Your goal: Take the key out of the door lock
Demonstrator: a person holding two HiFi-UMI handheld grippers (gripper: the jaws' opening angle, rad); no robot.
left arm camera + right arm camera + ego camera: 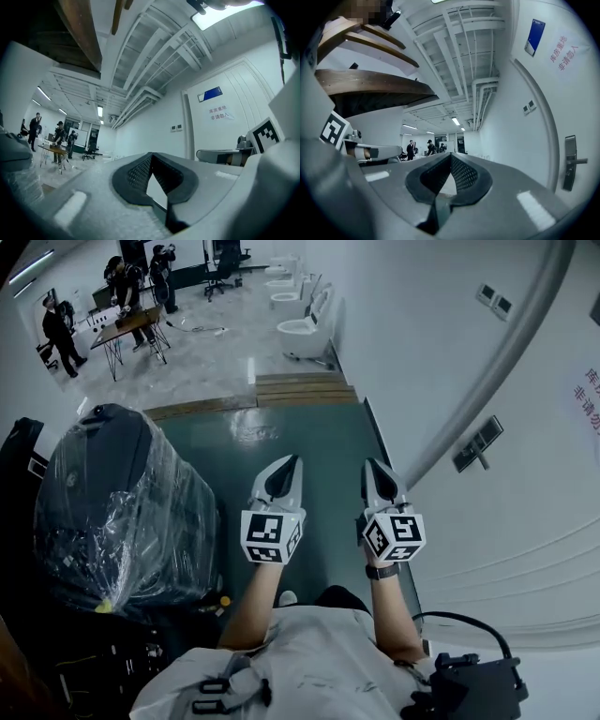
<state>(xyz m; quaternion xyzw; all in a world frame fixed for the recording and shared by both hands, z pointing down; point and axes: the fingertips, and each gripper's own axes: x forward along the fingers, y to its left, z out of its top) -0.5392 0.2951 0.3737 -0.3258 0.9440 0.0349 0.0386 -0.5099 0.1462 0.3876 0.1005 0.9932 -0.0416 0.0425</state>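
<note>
The door lock (477, 445), a dark plate with a lever handle, sits on the white door (506, 512) to my right. The same lock plate (570, 162) shows at the right edge of the right gripper view. The key is too small to make out in any view. My left gripper (290, 463) and right gripper (372, 466) are held side by side over the green floor, short of the lock and to its left. The left gripper (151, 155) is shut with nothing in it, and so is the right gripper (451, 155).
A black object wrapped in clear plastic (122, 507) stands close at my left. Wooden boards (292, 389) lie across the floor ahead. Beyond them are white toilets (305, 331) and people at a table (127, 326). A black bag (473, 685) hangs at my right hip.
</note>
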